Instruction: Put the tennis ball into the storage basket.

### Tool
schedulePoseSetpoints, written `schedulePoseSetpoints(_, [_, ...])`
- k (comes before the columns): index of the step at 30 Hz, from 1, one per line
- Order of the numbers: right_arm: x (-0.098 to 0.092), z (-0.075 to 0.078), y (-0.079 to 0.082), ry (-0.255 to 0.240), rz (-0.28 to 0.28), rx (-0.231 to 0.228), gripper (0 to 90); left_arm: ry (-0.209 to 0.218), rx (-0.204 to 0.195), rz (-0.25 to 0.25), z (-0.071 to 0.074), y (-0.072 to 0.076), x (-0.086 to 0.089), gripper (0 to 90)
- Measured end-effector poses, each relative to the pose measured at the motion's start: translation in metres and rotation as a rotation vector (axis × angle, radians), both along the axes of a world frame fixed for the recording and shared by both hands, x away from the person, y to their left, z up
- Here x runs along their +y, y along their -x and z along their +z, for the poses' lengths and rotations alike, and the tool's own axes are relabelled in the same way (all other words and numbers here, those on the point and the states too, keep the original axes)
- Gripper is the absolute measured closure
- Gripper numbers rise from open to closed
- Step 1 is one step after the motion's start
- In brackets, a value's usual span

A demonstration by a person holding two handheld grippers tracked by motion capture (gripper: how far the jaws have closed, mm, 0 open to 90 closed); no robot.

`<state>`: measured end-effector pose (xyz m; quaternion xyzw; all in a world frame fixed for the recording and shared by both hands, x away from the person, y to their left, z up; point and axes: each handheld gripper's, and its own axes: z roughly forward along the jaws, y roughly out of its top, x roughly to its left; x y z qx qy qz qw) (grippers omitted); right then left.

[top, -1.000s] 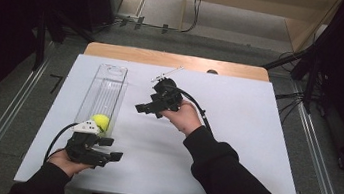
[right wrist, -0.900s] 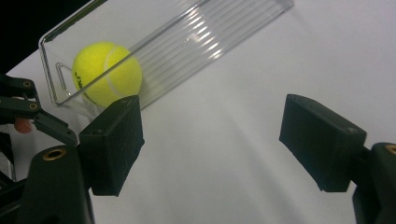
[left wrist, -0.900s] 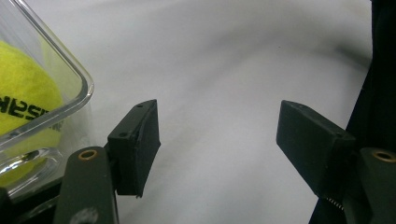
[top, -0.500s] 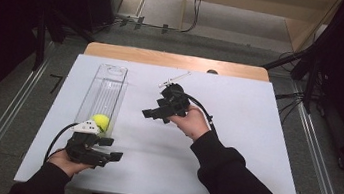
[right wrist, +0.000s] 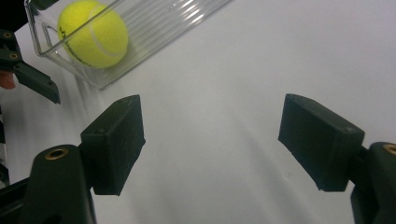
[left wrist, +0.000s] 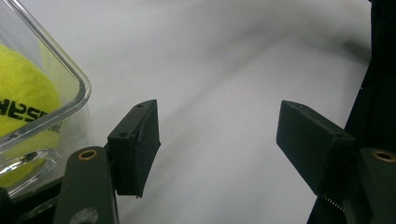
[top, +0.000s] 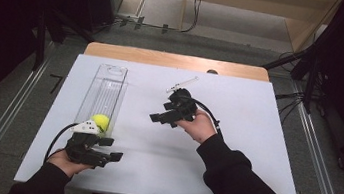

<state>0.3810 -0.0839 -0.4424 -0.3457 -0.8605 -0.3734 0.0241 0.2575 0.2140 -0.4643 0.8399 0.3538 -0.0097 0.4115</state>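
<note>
Ball (top: 100, 121) sits in clear bin (top: 110, 76) on worktop (top: 255, 138). Left gripper (top: 111, 155), right gripper (top: 158, 119) both wide open, empty. Likely next: right reaches for ball.

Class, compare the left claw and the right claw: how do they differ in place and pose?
The left claw sits at the table's near edge beside the clear tray; the right claw is mid-table, apart from it. The left points right, the right points left. Both are open and empty.
</note>
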Motion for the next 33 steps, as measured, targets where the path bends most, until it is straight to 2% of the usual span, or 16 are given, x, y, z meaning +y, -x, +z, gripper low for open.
schedulePoseSetpoints(3, [-0.005,-0.001,0.001,0.007,-0.008,-0.001,20.6,-0.003,-0.001,-0.003,0.001,0.0,0.0,30.9])
schedulePoseSetpoints(9, [-0.014,0.001,0.003,-0.01,-0.019,-0.003,21.1,0.003,-0.004,-0.003,0.001,0.0,0.001,30.9])
schedulePoseSetpoints(23, [-0.041,0.006,0.018,-0.038,-0.041,-0.018,21.3,-0.001,-0.003,-0.002,0.002,0.0,0.001,30.9])
schedulePoseSetpoints(33, [-0.054,0.008,0.029,-0.026,-0.054,-0.03,21.3,-0.002,-0.003,-0.002,0.002,0.0,0.001,30.9])
